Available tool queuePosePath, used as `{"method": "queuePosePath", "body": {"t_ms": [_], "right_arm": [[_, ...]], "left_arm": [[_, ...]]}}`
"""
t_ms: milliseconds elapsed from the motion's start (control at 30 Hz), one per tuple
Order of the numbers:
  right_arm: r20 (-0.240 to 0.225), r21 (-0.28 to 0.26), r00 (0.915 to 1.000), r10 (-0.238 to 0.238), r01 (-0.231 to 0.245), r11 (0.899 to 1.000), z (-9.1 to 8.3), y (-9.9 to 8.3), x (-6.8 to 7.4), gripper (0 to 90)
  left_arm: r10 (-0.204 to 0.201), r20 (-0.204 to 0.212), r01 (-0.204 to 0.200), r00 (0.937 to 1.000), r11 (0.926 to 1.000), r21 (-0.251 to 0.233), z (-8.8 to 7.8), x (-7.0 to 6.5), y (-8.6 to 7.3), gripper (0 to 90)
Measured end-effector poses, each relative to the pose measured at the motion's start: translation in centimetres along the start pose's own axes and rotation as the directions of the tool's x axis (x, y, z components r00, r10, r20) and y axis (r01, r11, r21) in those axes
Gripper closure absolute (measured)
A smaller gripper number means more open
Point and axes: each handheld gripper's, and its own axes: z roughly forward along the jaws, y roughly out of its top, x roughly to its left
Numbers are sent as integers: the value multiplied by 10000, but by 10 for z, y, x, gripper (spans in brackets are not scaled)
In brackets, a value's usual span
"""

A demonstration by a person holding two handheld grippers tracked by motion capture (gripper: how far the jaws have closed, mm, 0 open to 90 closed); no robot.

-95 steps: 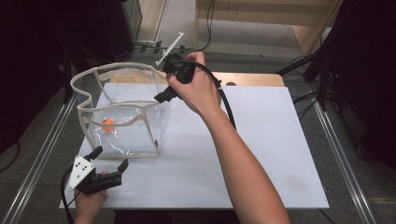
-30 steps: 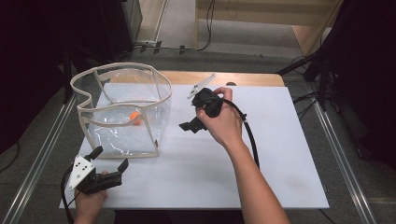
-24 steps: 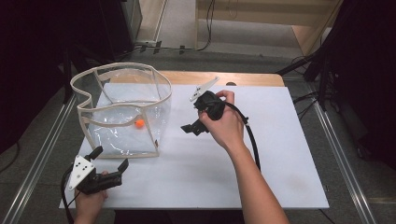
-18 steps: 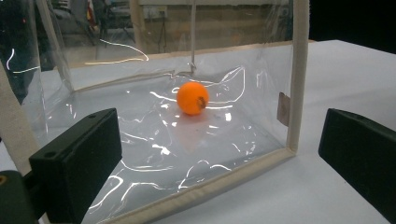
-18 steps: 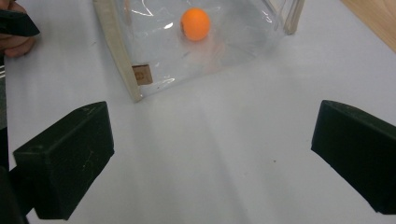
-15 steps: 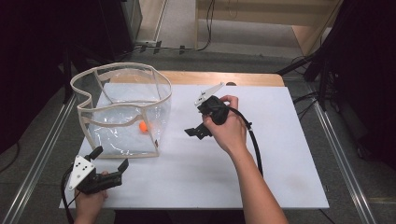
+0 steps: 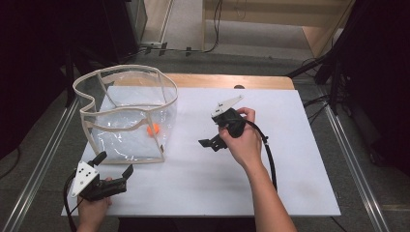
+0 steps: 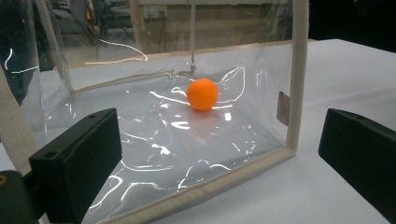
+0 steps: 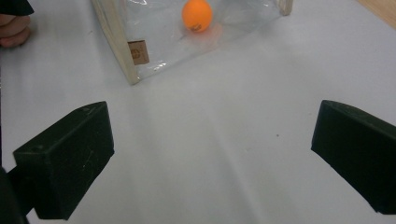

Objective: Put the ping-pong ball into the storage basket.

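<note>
My right gripper [image 7: 212,143] hangs above the middle of the white table [image 7: 290,183], its jaws spread wide with nothing between them; in its own view only bare table surface lies between the two black jaws, and the orange ball [image 9: 197,15] shows ahead of them, behind clear plastic. My left gripper [image 7: 112,166] sits at the near left corner of the table, close in front of the clear plastic bin [image 7: 125,77], jaws just as wide apart and holding nothing; through its own view I look straight through the bin's front wall [image 8: 154,154] between the jaws. The ball [image 7: 153,129] rests on the floor of the bin, toward the bin's right wall and nearer its front than its back; in the left gripper view the ball [image 8: 202,94] lies a little way in from the cream-trimmed corner post [image 8: 297,74]. The bin stands upright on the left part of the table, its cream rim open at the top; my right gripper is well apart from it, off to its right, and neither gripper touches the bin or the ball.
</note>
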Motion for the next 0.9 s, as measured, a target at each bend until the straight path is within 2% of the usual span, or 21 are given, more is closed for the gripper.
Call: {"method": "queuePosePath", "body": {"t_ms": [900], "right_arm": [[184,-530,9978,644,-633,9966,-5,-45,-3,0]], "left_arm": [[36,-10,-36,10000,10000,10,0,-1,0,0]]}}
